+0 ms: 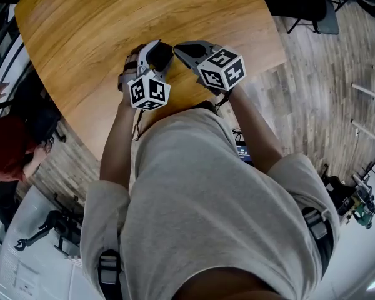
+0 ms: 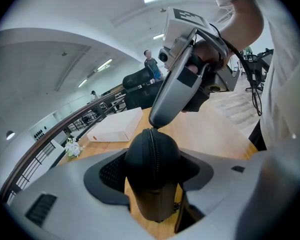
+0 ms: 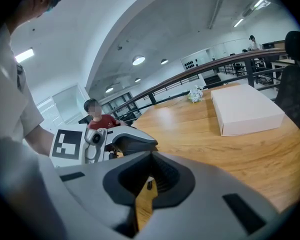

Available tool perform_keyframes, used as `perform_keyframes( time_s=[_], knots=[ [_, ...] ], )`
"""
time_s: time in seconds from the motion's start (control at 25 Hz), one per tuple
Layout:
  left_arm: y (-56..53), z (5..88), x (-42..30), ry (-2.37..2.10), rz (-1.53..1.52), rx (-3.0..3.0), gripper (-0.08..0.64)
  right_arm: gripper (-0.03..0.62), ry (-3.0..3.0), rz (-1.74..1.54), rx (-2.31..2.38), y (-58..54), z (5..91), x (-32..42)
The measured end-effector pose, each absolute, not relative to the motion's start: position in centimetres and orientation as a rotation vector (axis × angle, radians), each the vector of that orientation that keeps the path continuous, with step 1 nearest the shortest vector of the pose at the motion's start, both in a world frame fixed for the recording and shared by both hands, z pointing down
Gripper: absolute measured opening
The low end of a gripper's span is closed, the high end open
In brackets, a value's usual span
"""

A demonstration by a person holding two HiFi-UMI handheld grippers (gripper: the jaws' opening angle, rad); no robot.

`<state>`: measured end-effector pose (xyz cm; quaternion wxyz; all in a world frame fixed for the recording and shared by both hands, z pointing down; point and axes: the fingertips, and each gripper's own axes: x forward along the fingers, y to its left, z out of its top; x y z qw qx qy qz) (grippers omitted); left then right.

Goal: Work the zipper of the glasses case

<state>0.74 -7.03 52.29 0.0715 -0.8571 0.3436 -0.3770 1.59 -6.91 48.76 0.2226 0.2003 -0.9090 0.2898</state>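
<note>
Left gripper [image 1: 155,50] in the head view is raised over the wooden table [image 1: 81,30] close to the person's body, with the black glasses case [image 1: 161,58] between its jaws. The right gripper [image 1: 178,49] comes in from the other side so that its tips meet the case. One gripper anchors the case while the other is free to work on it.

From the left gripper view, the jaws are clamped on the case's two flanks. It stands upright with the zipper [image 2: 153,149] running up its middle, facing the camera and still shut along the stretch that shows. That grip leaves the zipper line bare. The tip of the right gripper touches the very top of that line, where the slider should sit. A white box [image 2: 115,126] lies well apart on the table.

From the right gripper view, the jaws are pressed together. A small dark tab shows between them, which I take for the zipper pull [image 3: 150,184] — it is too small to be sure. The left gripper and the case sit just beyond the tips. By my reading, the pull is pinched and drawing it along the track is the step in hand.
</note>
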Motion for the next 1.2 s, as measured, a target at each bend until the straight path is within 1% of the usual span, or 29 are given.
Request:
perform_keyframes(
  time_s=[1.2],
  knots=[
    [-7.5, 53.4, 0.7, 1.014, -1.215, -2.571, 0.275, 0.026, -2.558, 0.723, 0.48, -5.1, 46.6, 0.2]
  ],
)
